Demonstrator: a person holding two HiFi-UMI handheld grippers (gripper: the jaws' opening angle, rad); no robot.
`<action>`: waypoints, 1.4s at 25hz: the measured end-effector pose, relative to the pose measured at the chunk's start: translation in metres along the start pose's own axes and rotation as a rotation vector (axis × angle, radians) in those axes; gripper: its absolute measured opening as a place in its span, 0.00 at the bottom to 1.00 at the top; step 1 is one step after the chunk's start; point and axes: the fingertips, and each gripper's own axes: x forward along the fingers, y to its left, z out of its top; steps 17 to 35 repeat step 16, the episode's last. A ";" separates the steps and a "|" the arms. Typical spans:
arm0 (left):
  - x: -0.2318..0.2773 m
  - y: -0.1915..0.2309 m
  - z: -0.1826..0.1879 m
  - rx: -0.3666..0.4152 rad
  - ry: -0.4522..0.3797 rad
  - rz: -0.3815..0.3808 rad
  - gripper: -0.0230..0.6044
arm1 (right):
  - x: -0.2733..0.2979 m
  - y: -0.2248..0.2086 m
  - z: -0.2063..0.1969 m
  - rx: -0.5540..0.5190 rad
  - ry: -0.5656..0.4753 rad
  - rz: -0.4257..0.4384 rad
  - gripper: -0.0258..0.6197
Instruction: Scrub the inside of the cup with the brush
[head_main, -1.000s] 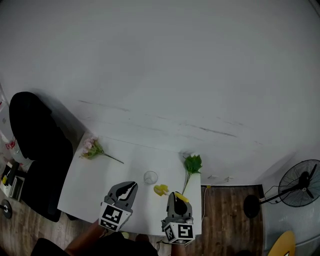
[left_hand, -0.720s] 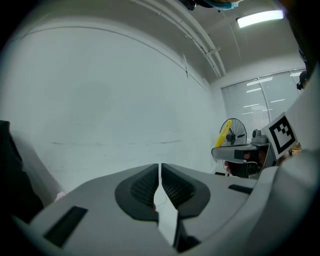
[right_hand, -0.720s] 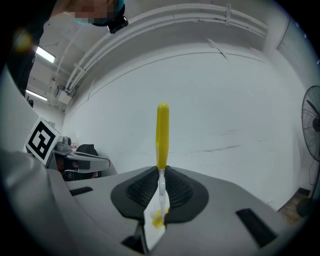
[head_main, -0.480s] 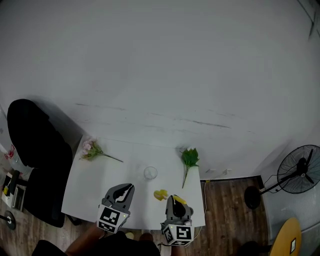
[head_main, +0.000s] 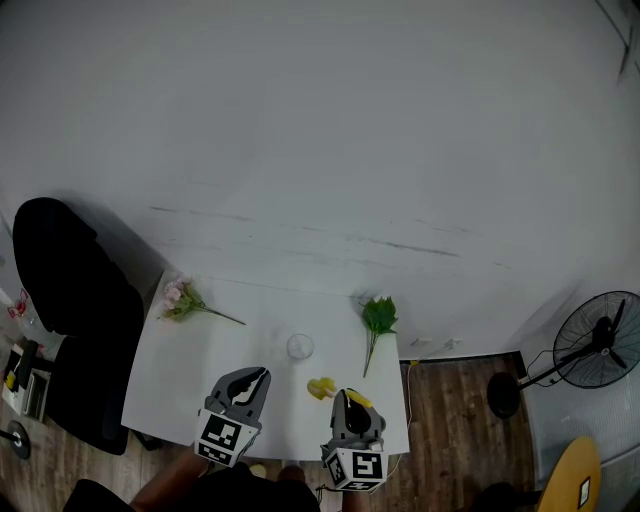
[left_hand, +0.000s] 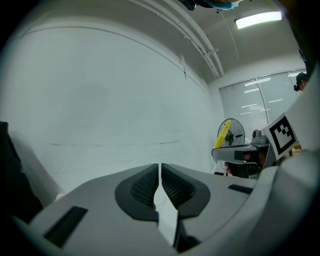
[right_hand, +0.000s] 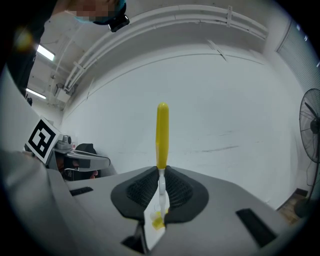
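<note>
My right gripper is closed on the brush. The pads pinch its thin white neck, and the yellow handle stands up and forward from the jaws. My left gripper has its jaws almost together, with only a thin slit between them and nothing held.

The cup stands upright on the white table. It is ahead of both grippers and between them, a little nearer to the left one. From the right gripper it lies forward and to the left.

I think the brush must be turned so that its working end goes down into the open mouth of the cup.

A small yellow piece shows just left of the right gripper; I cannot tell what it is.

I see no brand and no readable writing, only square black-and-white markers.
</note>
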 end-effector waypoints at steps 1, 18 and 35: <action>0.001 0.000 0.000 -0.001 0.001 -0.001 0.09 | 0.001 0.000 0.001 -0.001 -0.001 0.001 0.13; 0.008 0.004 -0.004 -0.003 0.009 -0.010 0.09 | 0.009 0.000 0.001 0.006 -0.001 0.002 0.13; 0.008 0.004 -0.004 -0.003 0.009 -0.010 0.09 | 0.009 0.000 0.001 0.006 -0.001 0.002 0.13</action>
